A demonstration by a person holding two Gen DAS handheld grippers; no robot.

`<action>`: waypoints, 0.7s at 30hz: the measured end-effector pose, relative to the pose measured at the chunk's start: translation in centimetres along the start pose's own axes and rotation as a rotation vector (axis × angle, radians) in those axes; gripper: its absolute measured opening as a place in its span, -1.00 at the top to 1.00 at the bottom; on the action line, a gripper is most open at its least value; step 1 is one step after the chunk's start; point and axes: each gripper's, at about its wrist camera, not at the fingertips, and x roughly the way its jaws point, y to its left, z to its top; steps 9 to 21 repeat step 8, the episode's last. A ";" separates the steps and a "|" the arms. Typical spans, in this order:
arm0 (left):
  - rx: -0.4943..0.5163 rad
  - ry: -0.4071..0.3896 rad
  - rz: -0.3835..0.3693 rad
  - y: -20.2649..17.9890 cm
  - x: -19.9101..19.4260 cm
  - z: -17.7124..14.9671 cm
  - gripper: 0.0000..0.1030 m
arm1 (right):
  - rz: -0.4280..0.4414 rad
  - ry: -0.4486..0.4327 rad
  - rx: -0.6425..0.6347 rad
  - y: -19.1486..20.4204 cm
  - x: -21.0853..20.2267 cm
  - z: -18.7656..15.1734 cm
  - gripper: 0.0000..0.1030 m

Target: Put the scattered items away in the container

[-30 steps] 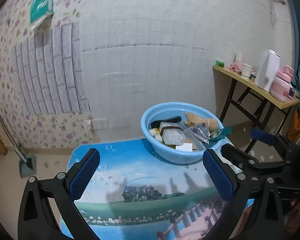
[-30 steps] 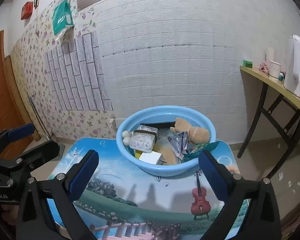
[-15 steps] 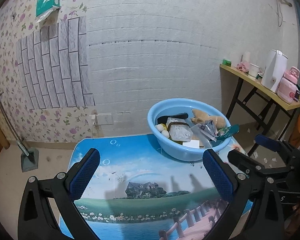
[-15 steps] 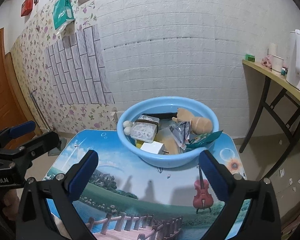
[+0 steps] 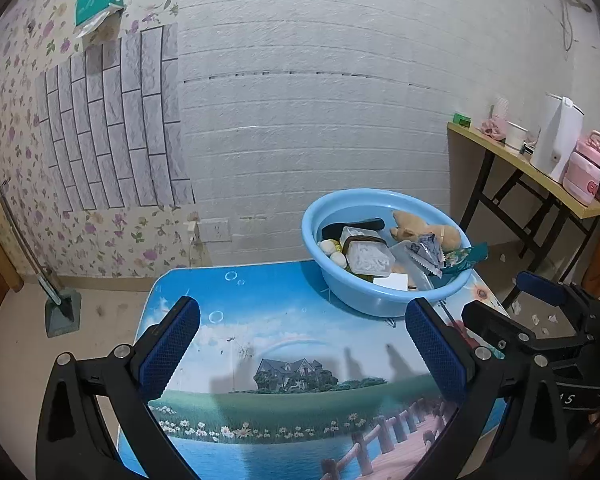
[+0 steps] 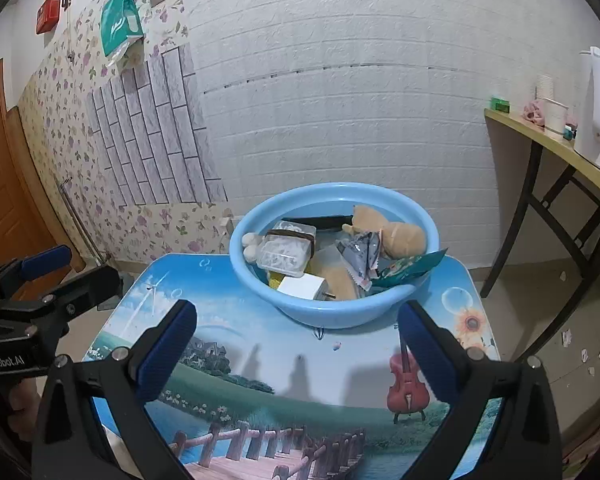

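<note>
Two grippers, left (image 5: 302, 354) and right (image 6: 296, 350), both wide open and empty, "GenRobot.AI" on left body, full basin (image 6: 260, 276) at table's (image 6: 260, 340) far edge.

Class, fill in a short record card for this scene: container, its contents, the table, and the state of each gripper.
container: blue basin at the table's far edge
contents: plush toy, clear box, white box, foil packet, green packet, other bits
table: picture-print top; no loose items visible on it
left gripper: open, empty, above the table
right gripper: open, empty, above the table
</note>
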 end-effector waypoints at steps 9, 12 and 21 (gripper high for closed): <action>0.009 0.002 0.004 0.0 -0.2 -0.2 -1.00 | 0.008 0.005 -0.006 0.0 -0.1 -0.1 -1.00; 0.009 0.002 0.004 0.0 -0.2 -0.2 -1.00 | 0.008 0.005 -0.006 0.0 -0.1 -0.1 -1.00; 0.009 0.002 0.004 0.0 -0.2 -0.2 -1.00 | 0.008 0.005 -0.006 0.0 -0.1 -0.1 -1.00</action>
